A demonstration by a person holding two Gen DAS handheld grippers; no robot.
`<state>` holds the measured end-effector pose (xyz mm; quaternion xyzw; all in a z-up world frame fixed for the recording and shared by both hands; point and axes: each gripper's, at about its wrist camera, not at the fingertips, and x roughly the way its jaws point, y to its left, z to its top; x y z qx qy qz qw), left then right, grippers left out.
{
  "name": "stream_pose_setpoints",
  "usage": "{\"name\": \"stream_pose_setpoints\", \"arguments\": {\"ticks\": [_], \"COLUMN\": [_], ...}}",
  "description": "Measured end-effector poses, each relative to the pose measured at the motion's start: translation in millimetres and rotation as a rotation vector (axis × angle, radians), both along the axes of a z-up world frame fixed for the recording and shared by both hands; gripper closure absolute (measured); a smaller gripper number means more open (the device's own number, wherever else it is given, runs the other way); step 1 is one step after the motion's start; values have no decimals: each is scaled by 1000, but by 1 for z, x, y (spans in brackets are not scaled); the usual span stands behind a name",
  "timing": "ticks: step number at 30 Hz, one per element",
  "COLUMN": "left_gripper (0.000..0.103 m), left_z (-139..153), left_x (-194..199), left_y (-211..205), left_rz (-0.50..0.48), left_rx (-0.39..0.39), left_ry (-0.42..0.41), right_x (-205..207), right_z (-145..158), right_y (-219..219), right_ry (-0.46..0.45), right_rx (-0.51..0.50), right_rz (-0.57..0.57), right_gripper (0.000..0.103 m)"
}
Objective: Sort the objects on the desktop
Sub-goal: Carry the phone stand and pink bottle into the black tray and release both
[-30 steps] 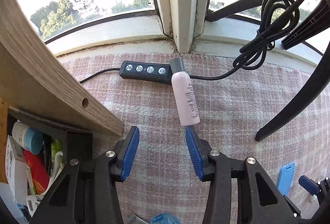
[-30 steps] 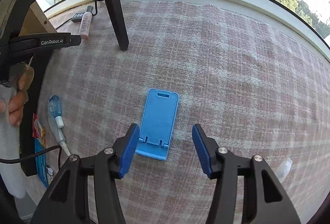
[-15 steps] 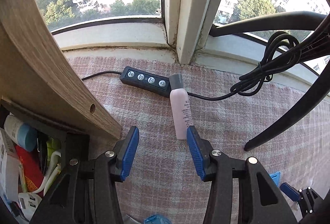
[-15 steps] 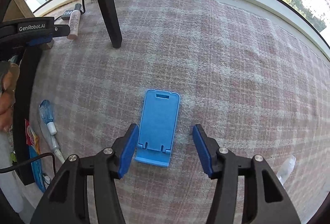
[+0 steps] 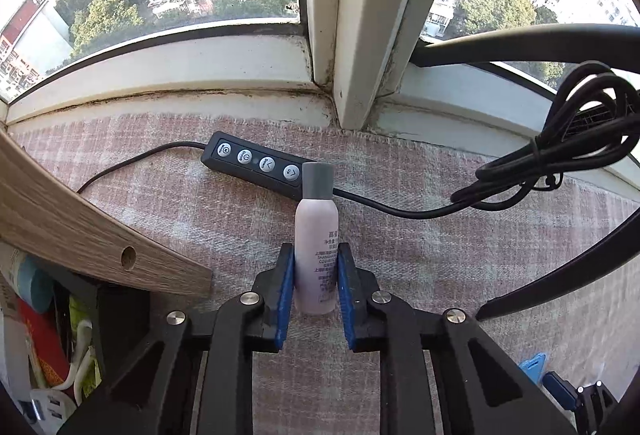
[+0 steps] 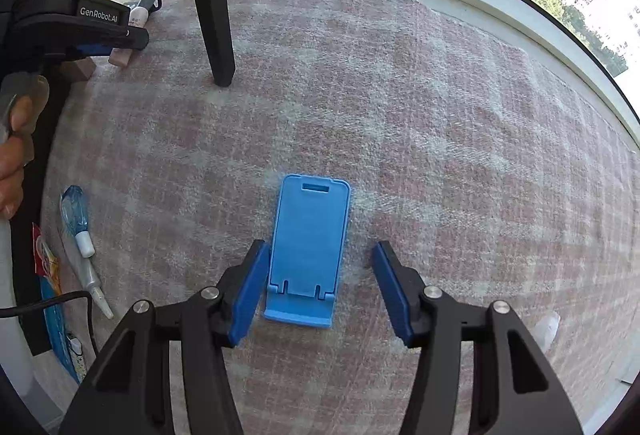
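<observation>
A pink bottle (image 5: 316, 235) with a grey cap lies on the pink checked cloth, cap towards the window. My left gripper (image 5: 316, 287) is shut on the bottle's lower body, its blue pads touching both sides. The bottle also shows in the right wrist view (image 6: 136, 23), under the left gripper's arm. A blue phone stand (image 6: 308, 239) lies flat on the cloth. My right gripper (image 6: 320, 279) is open and straddles the stand's near end, the left pad close to its edge.
A black button controller (image 5: 256, 165) with its cable lies behind the bottle's cap. A wooden board (image 5: 80, 239) and an open box of items (image 5: 44, 335) are at the left. A black stand leg (image 6: 212, 15) stands on the cloth. A glue tube (image 6: 82, 247) lies left.
My left gripper moved forward and closed on the pink bottle. My right gripper moved forward over the near end of the blue phone stand and stayed open.
</observation>
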<state>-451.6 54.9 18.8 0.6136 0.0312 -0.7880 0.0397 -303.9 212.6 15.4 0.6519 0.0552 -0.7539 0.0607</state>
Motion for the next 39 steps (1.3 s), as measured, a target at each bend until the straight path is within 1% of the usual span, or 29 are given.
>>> {"name": "stream_pose_setpoints", "arguments": {"ticks": [1, 2, 3, 9, 14, 20, 22, 24, 26, 28, 29, 31, 32, 34, 36, 38, 39], "left_gripper": [84, 84, 84, 84, 84, 84, 84, 84, 84, 84, 84, 84, 84, 84, 84, 84, 84], "left_z": [0, 1, 1, 6, 22, 55, 68, 83, 99, 108, 113, 126, 137, 157, 168, 188, 192], "left_x": [4, 10, 16, 48, 73, 106, 120, 137, 151, 134, 155, 171, 181, 202, 218, 245, 256], "left_y": [1, 1, 2, -2, -13, -26, -31, -35, -40, -17, -21, -38, -44, -58, -84, -114, -130], "left_rz": [-8, -14, -17, -37, -30, -17, -12, -10, -10, -7, -3, 9, 15, 31, 54, 80, 94], "left_rx": [-3, -5, -4, 29, 60, 72, 82, 85, 76, 66, 61, 52, 47, 32, 20, 6, -4], "left_ry": [3, 6, 7, 4, 13, 41, 53, 70, 92, 116, 132, 163, 178, 205, 226, 235, 239], "right_x": [1, 3, 4, 17, 32, 52, 51, 33, 48, 60, 65, 76, 81, 89, 98, 107, 110], "right_z": [0, 1, 1, 3, 15, 52, 69, 69, 93, 114, 124, 142, 150, 157, 172, 184, 187], "right_y": [1, 2, 4, 17, 24, 24, 23, 15, 27, 27, 27, 22, 17, 3, -5, -15, -22], "right_ry": [-2, -6, -13, -35, -22, 37, 61, 84, 111, 138, 154, 184, 200, 228, 249, 254, 254], "right_rx": [-1, -1, -3, -45, -69, -102, -106, -108, -103, -96, -93, -85, -81, -77, -79, -85, -89], "right_rz": [6, 11, 11, -10, -39, -40, -34, -27, -23, -16, -13, -2, 7, 24, 41, 59, 72], "right_gripper": [57, 65, 67, 68, 68, 68, 68, 68, 68, 68, 68, 68, 68, 68, 68, 68, 68]}}
